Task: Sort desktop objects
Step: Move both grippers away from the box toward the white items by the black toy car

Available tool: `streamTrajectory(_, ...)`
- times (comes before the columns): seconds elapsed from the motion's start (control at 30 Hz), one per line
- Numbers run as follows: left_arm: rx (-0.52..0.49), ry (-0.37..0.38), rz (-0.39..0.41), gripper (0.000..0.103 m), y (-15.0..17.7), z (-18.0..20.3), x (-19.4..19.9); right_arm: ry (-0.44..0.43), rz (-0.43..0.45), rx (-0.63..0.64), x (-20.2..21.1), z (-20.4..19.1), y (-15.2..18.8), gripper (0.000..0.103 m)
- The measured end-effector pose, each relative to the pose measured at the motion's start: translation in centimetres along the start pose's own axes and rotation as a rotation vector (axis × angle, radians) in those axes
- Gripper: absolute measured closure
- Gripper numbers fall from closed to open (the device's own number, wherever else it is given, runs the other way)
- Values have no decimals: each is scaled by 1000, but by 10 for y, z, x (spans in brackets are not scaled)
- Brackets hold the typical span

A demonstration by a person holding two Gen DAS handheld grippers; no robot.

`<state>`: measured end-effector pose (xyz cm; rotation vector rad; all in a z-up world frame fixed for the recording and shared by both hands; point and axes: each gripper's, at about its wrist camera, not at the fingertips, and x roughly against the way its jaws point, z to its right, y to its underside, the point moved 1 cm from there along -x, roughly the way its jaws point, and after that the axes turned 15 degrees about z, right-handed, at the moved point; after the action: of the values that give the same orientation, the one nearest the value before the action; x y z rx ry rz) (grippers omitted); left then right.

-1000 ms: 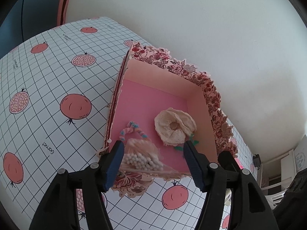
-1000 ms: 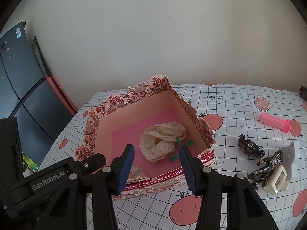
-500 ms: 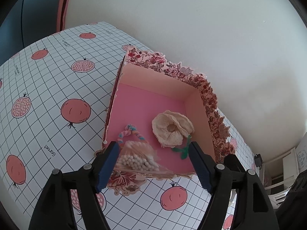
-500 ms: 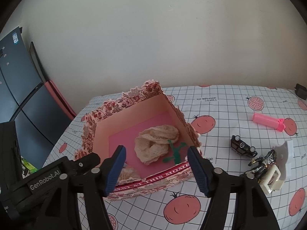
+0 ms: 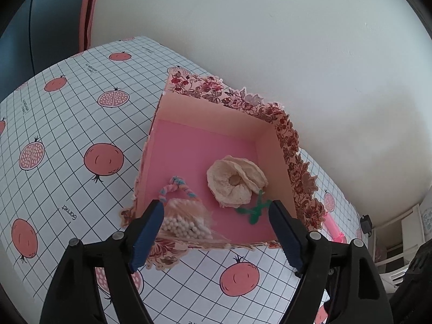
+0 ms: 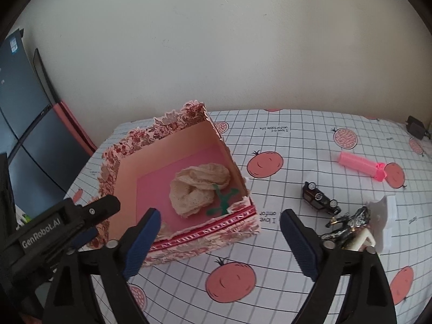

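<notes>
Both pairs of jaws have spread since a second ago, and both are opening now with nothing pressed between them: your left gripper (image 5: 216, 226) has let go of the bag of cotton swabs (image 5: 183, 220), which now lies in the near left corner of the floral box (image 6: 189, 132), and your right gripper (image 6: 220, 239) has drawn back from over the box to its near wall. Watch that near wall as you withdraw; a low finger could catch the frilled rim and drag the light box across the worktop (image 6: 310, 140), and the bag's loose film sits close to your left jaw. Inside I count three things: one swab bag, one cream fabric flower (image 6: 199, 189) and one braided loop (image 5: 175, 186). Outside, to the right: one pink comb (image 6: 359, 163), one toy car (image 6: 320, 198), one dark figurine (image 6: 348, 222), and one white piece (image 6: 383, 224).
</notes>
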<state>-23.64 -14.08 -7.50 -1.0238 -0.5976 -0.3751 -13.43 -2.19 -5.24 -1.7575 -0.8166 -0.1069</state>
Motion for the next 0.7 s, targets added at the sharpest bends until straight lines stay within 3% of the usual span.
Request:
streamTrajectory(0.3, -25, -7, -2, 22, 4, 15, 2, 39, -27, 10, 4, 13, 0, 0)
streamTrajectory(0.53, -38, -1, -19, 22, 8, 29, 1, 48, -30, 18, 11, 25, -2, 0)
streamTrajectory(0.7, -37, 13, -19, 13, 11, 37, 3, 69, -26, -2, 17, 40, -5, 0)
